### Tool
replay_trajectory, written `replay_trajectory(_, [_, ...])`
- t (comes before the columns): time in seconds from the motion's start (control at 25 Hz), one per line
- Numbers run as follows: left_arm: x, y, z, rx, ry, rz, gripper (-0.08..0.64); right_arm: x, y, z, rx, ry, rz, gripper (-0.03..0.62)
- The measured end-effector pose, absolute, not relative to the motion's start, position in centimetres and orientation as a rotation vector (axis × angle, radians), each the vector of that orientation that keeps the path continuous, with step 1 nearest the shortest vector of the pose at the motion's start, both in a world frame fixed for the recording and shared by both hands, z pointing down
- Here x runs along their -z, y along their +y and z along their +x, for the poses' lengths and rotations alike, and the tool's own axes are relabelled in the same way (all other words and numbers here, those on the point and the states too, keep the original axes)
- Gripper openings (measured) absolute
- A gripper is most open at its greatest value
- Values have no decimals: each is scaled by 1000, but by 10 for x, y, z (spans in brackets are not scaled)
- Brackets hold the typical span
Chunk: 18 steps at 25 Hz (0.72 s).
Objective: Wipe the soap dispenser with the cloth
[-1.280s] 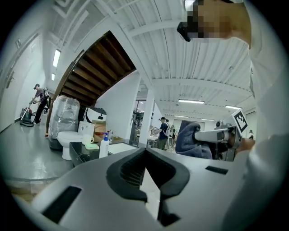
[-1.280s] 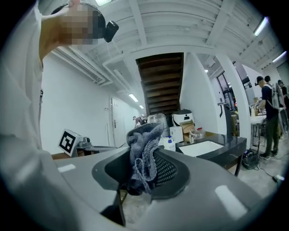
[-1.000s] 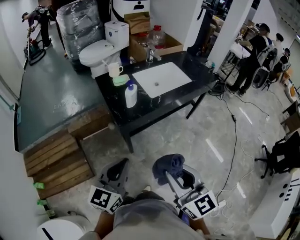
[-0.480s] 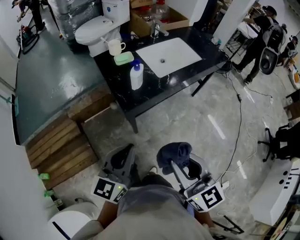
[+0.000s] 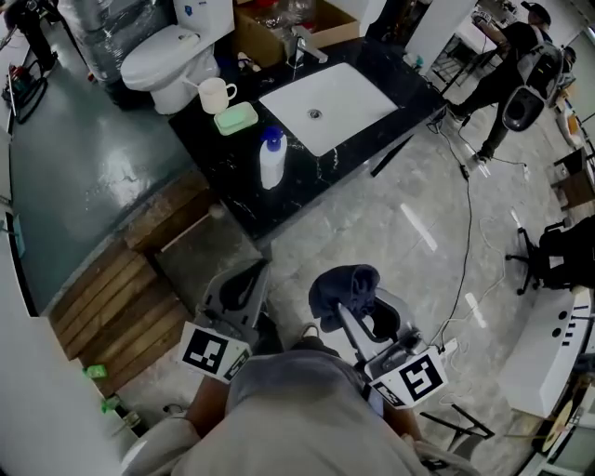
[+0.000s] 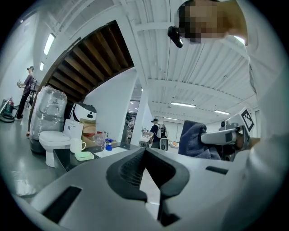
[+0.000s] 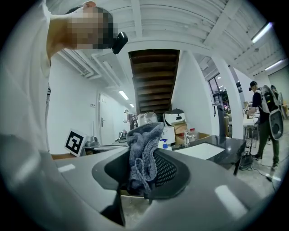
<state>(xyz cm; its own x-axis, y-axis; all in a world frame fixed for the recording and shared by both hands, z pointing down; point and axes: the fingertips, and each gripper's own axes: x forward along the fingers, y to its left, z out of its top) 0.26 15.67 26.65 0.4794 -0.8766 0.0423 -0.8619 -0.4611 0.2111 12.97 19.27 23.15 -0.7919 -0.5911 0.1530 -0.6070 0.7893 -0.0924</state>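
right gripper (image 7: 144,178) is clamped on the cloth (image 7: 143,151), which is bunched so fabric projects ahead for wiping. left gripper (image 6: 144,162) is closed and empty. soap dispenser (image 5: 271,160) stands far ahead near the counter's (image 5: 232,183) near-left edge, well apart from both.

One soap dispenser (image 5: 271,160), one mug (image 5: 215,94), one green soap dish (image 5: 236,118) and one faucet (image 5: 302,42) stood on a single black counter (image 5: 232,177) with one white basin (image 5: 344,88). Behind were one toilet (image 5: 153,60) and one cardboard box (image 5: 325,17). Also counted were two grippers, the left gripper (image 5: 244,284) and the right gripper (image 5: 358,311), one cloth (image 5: 342,286) and at least two bystanders (image 5: 509,56).
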Motion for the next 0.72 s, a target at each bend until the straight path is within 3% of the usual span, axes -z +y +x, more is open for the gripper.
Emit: replay_trajectory(0.72, [-227, 96, -61, 115, -1477, 2734, 6, -181, 135, 70, 36, -2899, 1202, 121])
